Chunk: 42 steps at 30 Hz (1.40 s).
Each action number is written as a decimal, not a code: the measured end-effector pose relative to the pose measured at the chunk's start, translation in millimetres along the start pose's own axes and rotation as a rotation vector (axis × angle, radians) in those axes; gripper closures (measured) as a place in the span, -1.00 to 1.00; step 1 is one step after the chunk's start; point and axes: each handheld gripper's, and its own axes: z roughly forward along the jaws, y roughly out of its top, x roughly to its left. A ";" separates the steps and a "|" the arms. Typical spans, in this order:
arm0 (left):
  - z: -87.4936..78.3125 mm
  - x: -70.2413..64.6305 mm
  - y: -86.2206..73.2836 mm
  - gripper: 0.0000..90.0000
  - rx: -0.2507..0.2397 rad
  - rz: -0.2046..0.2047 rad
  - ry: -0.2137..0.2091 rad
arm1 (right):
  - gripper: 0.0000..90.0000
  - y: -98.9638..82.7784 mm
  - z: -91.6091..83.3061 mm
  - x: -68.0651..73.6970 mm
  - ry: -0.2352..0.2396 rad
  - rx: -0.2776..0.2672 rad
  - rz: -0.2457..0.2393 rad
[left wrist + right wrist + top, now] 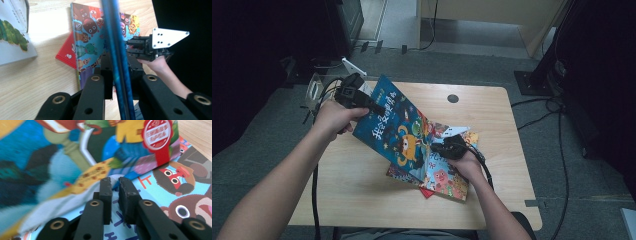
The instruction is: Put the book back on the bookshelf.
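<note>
My left gripper (117, 75) is clamped on the edge of the blue book (394, 125): in the left gripper view its thin dark-blue edge runs straight up between my two jaws, both pads tight against it. From above, that book hangs tilted in the air over the middle of the table (362, 185), its upper corner in my left gripper (377, 107) and its lower edge down by my right hand. My right gripper (114, 185) has its jaws standing narrow, a small gap between the pads and nothing gripped; the tips sit just under the blue book's (62, 152) lower edge, over the monster book (180, 195) lying flat beneath. In the high view my right gripper (437, 147) rests at that lower edge, on top of the pile. The monster book (92, 37) lies face up on the wood, with a red book (67, 53) poking out from under its side. A caterpillar book (13, 35) lies apart, toward the table's edge.
</note>
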 end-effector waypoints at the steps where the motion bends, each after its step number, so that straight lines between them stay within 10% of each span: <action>1: -2.0 0.6 1.1 0.86 0.009 0.001 -0.005 | 0.60 0.1 -1.2 -1.2 -0.005 0.004 -0.001; 16: -45.6 -1.7 -18.8 0.85 -0.023 0.087 0.066 | 0.38 -5.6 -11.5 -20.4 -0.030 -0.007 0.064; 42: -123.6 31.3 -87.6 0.85 -0.125 0.015 0.111 | 0.19 -7.4 -7.4 -21.1 -0.068 -0.042 0.024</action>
